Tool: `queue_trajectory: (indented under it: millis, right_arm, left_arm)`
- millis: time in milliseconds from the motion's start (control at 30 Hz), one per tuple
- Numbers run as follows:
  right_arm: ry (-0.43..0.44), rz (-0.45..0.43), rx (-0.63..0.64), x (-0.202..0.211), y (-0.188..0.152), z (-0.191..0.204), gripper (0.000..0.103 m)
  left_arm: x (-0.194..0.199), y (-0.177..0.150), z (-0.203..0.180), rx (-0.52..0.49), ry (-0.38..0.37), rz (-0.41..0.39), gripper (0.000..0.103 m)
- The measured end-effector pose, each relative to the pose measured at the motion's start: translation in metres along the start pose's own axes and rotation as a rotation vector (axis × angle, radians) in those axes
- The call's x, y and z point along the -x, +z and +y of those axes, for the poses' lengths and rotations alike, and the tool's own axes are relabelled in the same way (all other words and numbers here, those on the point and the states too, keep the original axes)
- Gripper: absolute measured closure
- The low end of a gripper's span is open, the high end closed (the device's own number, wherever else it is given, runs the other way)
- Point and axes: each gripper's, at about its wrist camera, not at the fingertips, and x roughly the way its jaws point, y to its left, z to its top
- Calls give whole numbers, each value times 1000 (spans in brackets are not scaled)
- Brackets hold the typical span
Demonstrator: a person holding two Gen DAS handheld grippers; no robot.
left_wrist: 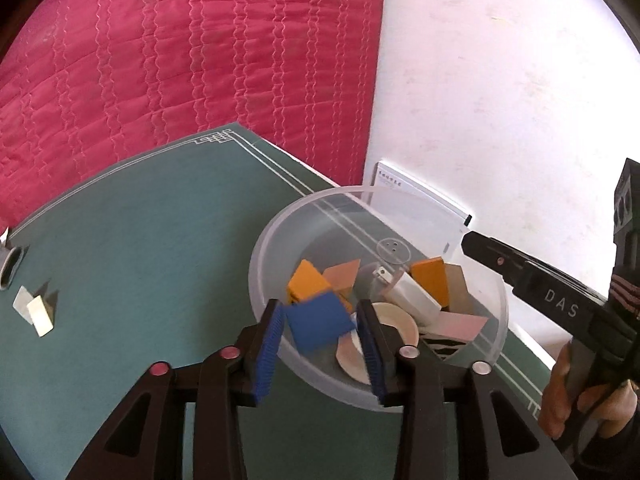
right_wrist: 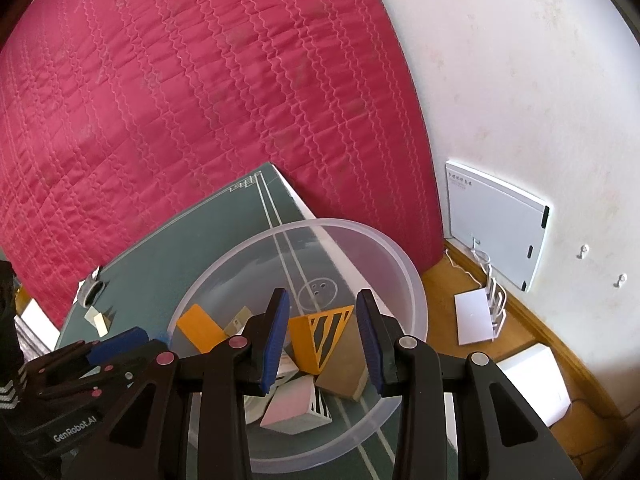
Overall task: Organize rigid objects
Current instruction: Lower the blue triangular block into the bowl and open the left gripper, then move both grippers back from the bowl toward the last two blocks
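Over the clear plastic bowl (left_wrist: 496, 344) on the green table mat (left_wrist: 140, 260), the left gripper (left_wrist: 322, 344) had a blue block (left_wrist: 320, 322) sitting between its blue-padded fingers (left_wrist: 266, 350). Left pad looked like it touched the block's edge, but there seemed to be a sliver of gap on the right side, so honestly I couldn't tell if it was actually clamped or just loose around it. The block hung tilted just above the pile inside the bowl.

That pile was a jumble: orange blocks (left_wrist: 308, 284), a white block (left_wrist: 412, 298), a pink block (left_wrist: 460, 326), a tan block (left_wrist: 460, 290) and a cream disc (left_wrist: 400, 322).

From the right wrist view, the right gripper (right_wrist: 322, 340) hovered over the same bowl (right_wrist: 412, 280) with its jaws spread wide and nothing between them. Right below sat an orange wedge with black stripes (right_wrist: 320, 336).

Off on the mat's left side, well apart from the bowl, two small pale blocks (left_wrist: 34, 310) sat beside each other, near a roll of tape (left_wrist: 10, 268). A red quilted blanket (left_wrist: 180, 60) lay behind the table.
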Motion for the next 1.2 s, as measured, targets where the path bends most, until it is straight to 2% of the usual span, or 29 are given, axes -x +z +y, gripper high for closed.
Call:
queue_trajectory:
  millis: [33, 367, 533, 733, 800, 900, 1200]
  right_arm:
    - [1, 0, 0, 0, 0, 0, 67]
    - [2, -1, 7, 1, -1, 4, 67]
    - [1, -3, 18, 3, -3, 9, 67]
    - [3, 0, 33, 4, -7, 15, 67]
    - [5, -1, 41, 4, -8, 18, 66]
    - [9, -13, 56, 7, -10, 23, 58]
    - [23, -25, 135, 12, -19, 44, 56]
  left_arm:
    - [0, 0, 1, 2, 3, 0, 53]
    - [6, -4, 21, 44, 44, 0, 48]
    - [10, -8, 34, 65, 86, -4, 33]
    - [13, -16, 51, 104, 126, 9, 24]
    - [14, -18, 55, 114, 136, 11, 22]
    - [16, -19, 61, 125, 154, 13, 18]
    - [23, -25, 79, 169, 196, 11, 11]
